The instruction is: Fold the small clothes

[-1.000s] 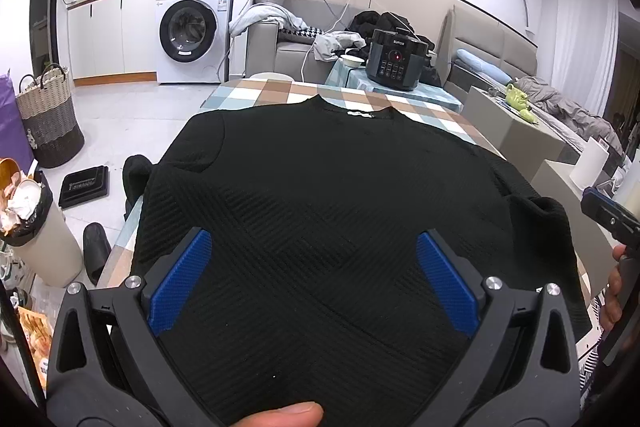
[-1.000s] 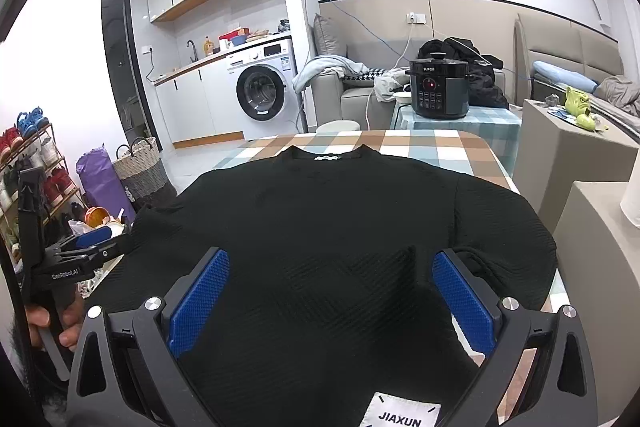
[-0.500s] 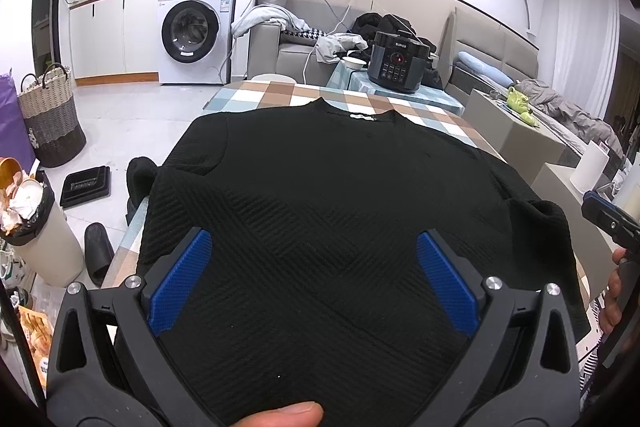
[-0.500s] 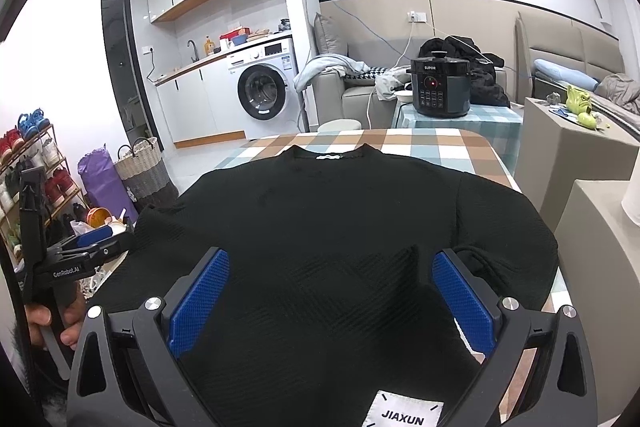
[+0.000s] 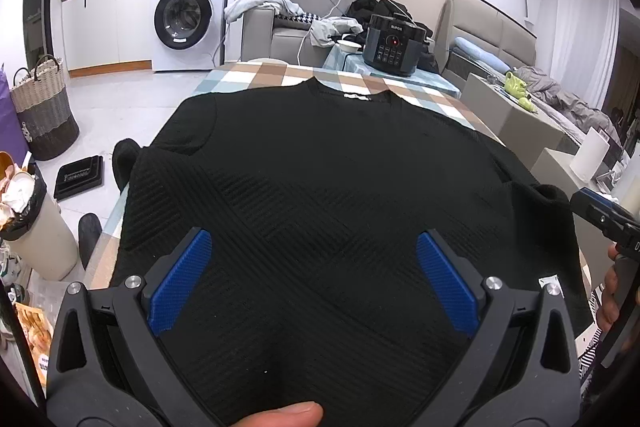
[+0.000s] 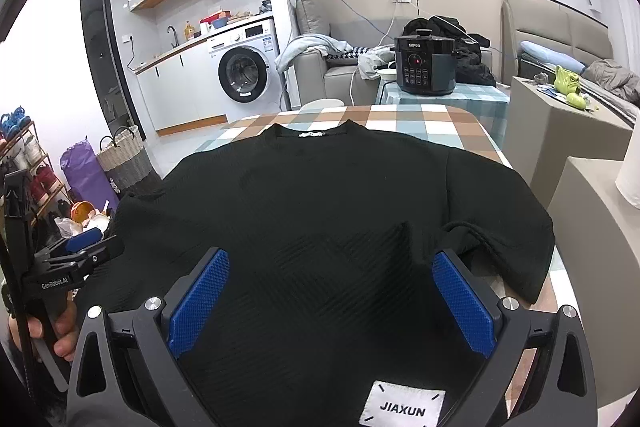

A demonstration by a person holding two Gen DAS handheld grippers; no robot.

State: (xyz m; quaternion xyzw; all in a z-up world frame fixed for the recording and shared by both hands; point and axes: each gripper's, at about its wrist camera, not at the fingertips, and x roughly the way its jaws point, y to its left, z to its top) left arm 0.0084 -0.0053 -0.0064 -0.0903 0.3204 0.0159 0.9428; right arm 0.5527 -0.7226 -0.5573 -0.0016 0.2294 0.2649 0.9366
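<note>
A black textured sweater lies flat on the checked tablecloth, collar at the far end, hem toward me. Its sleeves are tucked in at both sides; the right sleeve bunches near the table's edge. A white JIAXUN label shows at the hem. My left gripper hovers open over the lower left of the sweater. My right gripper hovers open over the lower right. Neither holds cloth. Each gripper shows at the edge of the other's view, held by a hand.
A black pressure cooker stands on a small table beyond the far end. A sofa with clothes, a washing machine and a woven basket stand behind. A bin and slippers lie on the floor at left.
Both grippers have edged slightly back and up over the sweater; more of the JIAXUN label shows. The sweater has not moved and both grippers stay open.
</note>
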